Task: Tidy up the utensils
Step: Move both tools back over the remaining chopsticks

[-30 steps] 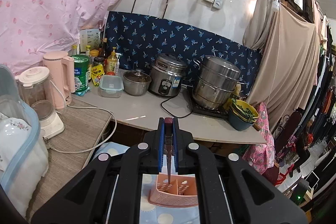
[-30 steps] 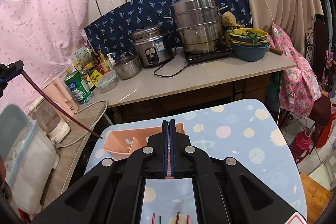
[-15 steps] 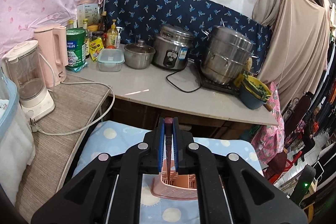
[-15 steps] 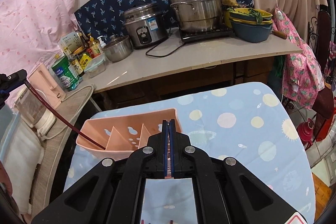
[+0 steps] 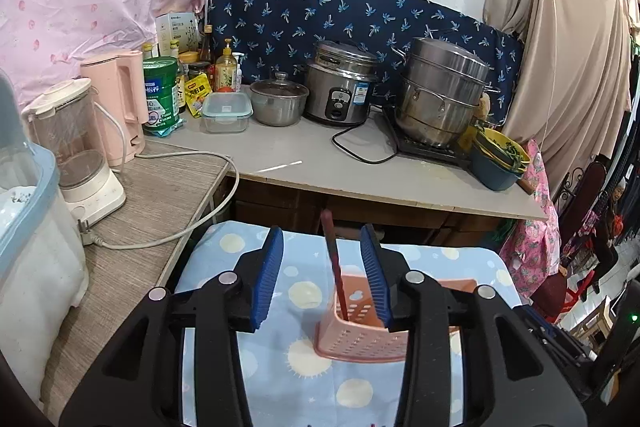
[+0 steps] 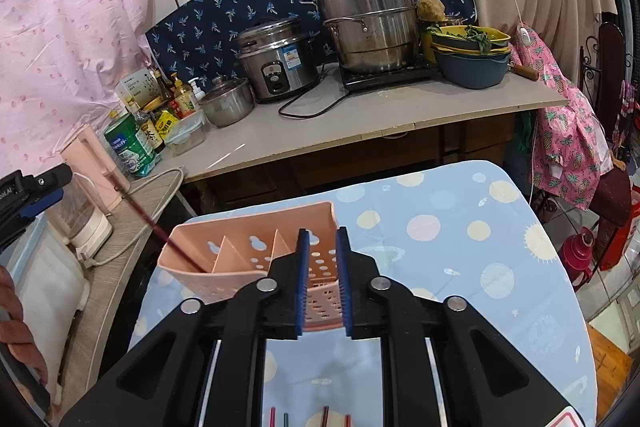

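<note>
A pink perforated utensil basket (image 5: 360, 343) stands on the blue dotted tablecloth (image 5: 304, 295). A dark red chopstick (image 5: 334, 259) leans upright in its end compartment, between my left gripper's (image 5: 321, 239) blue pads without touching them; these jaws are opening. In the right wrist view the same chopstick (image 6: 160, 231) slants out of the basket's (image 6: 240, 247) left compartment toward the left gripper (image 6: 32, 195). My right gripper (image 6: 322, 239) hovers over the basket's near right part, its jaws opening a narrow gap, nothing pressed. Several utensil ends (image 6: 326, 417) lie on the cloth below it.
Behind the table runs a grey counter (image 5: 320, 163) with a rice cooker (image 5: 340, 87), steamer pot (image 5: 440, 91), small pot, bottles and stacked bowls (image 6: 468, 55). A side table (image 5: 160, 195) at the left holds a blender (image 5: 76, 151), pink kettle and loose cable. Clothes hang at right.
The left gripper came down with the chopstick into the basket and its jaws parted, leaving the chopstick standing there. The right gripper sank toward the basket and its shut jaws parted slightly.
</note>
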The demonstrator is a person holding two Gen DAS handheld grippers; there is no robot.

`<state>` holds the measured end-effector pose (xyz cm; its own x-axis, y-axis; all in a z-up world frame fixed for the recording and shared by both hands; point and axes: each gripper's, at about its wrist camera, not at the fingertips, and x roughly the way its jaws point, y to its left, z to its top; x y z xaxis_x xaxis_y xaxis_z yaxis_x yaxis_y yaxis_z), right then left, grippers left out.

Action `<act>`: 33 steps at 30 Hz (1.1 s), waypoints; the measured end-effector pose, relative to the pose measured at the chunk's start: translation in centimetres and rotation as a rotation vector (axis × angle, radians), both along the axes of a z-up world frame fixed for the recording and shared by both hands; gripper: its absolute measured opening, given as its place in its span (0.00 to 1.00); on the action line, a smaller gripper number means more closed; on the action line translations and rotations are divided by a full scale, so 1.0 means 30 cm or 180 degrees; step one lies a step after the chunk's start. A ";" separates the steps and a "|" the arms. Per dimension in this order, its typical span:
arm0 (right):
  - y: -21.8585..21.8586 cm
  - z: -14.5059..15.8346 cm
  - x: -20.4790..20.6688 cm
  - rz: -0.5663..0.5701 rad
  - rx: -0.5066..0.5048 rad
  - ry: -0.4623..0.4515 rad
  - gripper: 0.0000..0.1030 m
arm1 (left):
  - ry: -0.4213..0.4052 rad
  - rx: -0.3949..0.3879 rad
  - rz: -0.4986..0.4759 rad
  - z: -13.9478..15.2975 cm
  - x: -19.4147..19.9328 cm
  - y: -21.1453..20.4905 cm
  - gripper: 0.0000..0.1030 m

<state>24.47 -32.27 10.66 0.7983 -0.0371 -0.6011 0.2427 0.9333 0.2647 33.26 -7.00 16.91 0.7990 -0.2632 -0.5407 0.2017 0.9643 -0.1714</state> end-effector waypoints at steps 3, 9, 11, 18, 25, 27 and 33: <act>0.005 0.009 -0.052 -0.0005 0.0031 -0.0023 0.16 | 0.0014 0.0043 0.0010 -0.004 -0.049 0.021 0.39; 0.033 0.016 -0.173 -0.0003 -0.0016 -0.0025 0.17 | 0.0008 0.0154 0.0071 -0.033 -0.161 0.069 0.45; 0.044 0.013 -0.216 0.0008 -0.0008 -0.0020 0.17 | 0.0024 0.0199 0.0084 -0.047 -0.196 0.081 0.45; 0.108 -0.006 -0.361 0.0056 -0.0026 0.0007 0.19 | 0.0070 0.0403 0.0142 -0.100 -0.333 0.115 0.45; 0.178 -0.018 -0.489 0.0120 -0.0106 0.0006 0.22 | 0.0160 0.0624 0.0200 -0.152 -0.457 0.130 0.45; 0.194 -0.021 -0.515 0.0141 -0.0108 0.0009 0.22 | 0.0174 0.0688 0.0210 -0.166 -0.488 0.133 0.45; 0.245 -0.040 -0.584 0.0198 -0.0200 0.0040 0.22 | 0.0273 0.0769 0.0208 -0.205 -0.558 0.147 0.45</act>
